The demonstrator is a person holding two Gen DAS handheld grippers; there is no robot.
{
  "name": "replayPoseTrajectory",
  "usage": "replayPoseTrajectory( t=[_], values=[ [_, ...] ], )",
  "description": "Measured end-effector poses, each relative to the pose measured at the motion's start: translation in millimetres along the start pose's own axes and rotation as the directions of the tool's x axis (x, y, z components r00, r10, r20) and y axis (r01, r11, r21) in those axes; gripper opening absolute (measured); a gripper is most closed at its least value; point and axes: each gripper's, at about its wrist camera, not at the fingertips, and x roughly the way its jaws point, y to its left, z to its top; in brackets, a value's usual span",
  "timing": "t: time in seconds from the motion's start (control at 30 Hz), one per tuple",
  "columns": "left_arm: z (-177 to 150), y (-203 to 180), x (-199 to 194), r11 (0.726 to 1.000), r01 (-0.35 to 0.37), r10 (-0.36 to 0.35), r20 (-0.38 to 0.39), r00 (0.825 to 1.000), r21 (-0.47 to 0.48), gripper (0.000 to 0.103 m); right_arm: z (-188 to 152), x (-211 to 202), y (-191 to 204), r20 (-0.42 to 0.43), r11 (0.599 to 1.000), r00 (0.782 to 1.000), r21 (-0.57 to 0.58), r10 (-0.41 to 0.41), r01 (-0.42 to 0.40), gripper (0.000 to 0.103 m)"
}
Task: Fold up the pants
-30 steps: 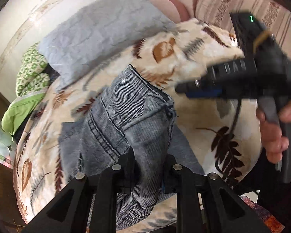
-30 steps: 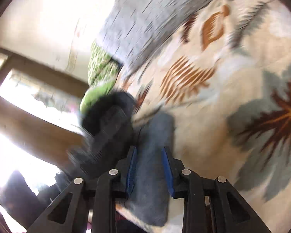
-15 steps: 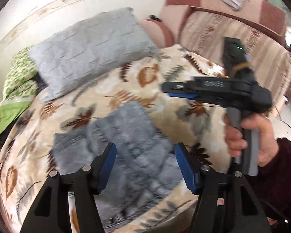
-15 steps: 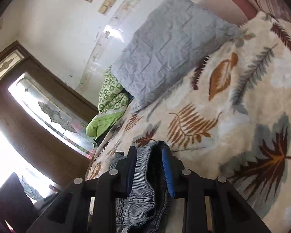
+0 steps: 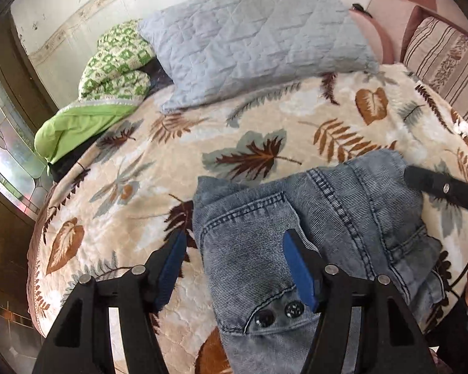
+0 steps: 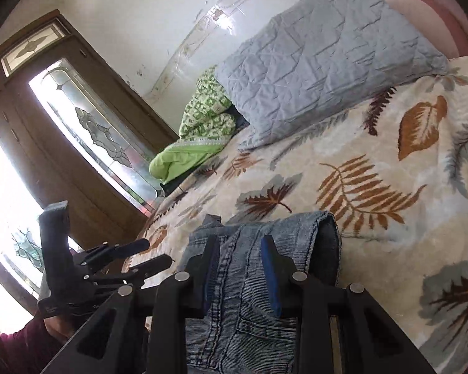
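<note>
Two grippers hang over the jeans (image 5: 337, 237), which lie in a folded stack on the leaf-print blanket (image 5: 265, 118) near the bed's front edge. Our left gripper (image 5: 234, 268) stands with fingers wide and empty above the denim, having no fold to hold there, we judge. Our right gripper (image 6: 240, 268) keeps its fingers narrow around a denim ridge, probably to steady or lift that fold.

Daylit, sharp — window (image 6: 3, 168) glare, fisheye-warped edges.
</note>
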Motion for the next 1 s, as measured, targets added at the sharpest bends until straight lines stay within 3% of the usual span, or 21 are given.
replayPoseTrajectory(
  t=[0.13, 0.2, 0.27, 0.47, 0.83, 0.9, 0.93, 0.97, 1.0],
  values=[
    [-11.3, -18.1, 40.7, 0.999, 0.015, -0.008, -0.155, 0.988, 0.044, 0.067, -16.5, 34.7, -22.9, -0.181, 0.993, 0.978, 0.047, -0.100, 0.110, 0.036],
    [-21.3, -26.0, 51.4, 0.997, -0.018, 0.031, -0.160, 0.987, 0.079, 0.069, -29.3, 50.2, -37.9, -0.257, 0.985, 0.958, 0.074, -0.129, 0.153, 0.036],
    [-24.6, -26.8, 48.6, 0.995, -0.035, 0.047, -0.134, 0.990, 0.090, 0.073, -33.2, 49.2, -41.3, -0.233, 0.987, 0.966, 0.083, -0.115, 0.138, 0.037],
    [-26.8, -10.1, 35.8, 0.999, 0.009, -0.003, -0.151, 0.989, 0.042, 0.073, -33.8, 40.2, -30.7, -0.224, 0.986, 0.962, 0.018, -0.155, 0.163, 0.036],
    [-56.2, 6.9, -17.3, 0.999, 0.045, -0.044, -0.089, 0.995, 0.006, 0.074, -46.1, 0.8, 25.6, -0.150, 0.976, 0.975, -0.167, -0.167, 0.141, 0.037],
    [-60.3, 2.4, -18.8, 0.998, 0.054, -0.052, -0.074, 0.996, 0.030, 0.080, -49.9, -3.6, 32.2, -0.145, 0.974, 0.975, -0.175, -0.169, 0.142, 0.037],
    [-63.7, -1.7, -13.8, 0.997, 0.065, -0.061, -0.087, 0.994, 0.048, 0.083, -51.8, -4.7, 34.5, -0.147, 0.974, 0.974, -0.175, -0.171, 0.144, 0.039],
    [-67.6, -6.6, -6.8, 0.995, 0.072, -0.064, -0.117, 0.991, 0.066, 0.083, -54.5, -4.5, 35.5, -0.156, 0.974, 0.972, -0.172, -0.178, 0.150, 0.051],
    [-71.3, -9.8, 1.2, 0.994, 0.075, -0.063, -0.144, 0.988, 0.077, 0.083, -58.7, -2.6, 34.8, -0.175, 0.972, 0.965, -0.166, -0.195, 0.166, 0.055]
  ],
)
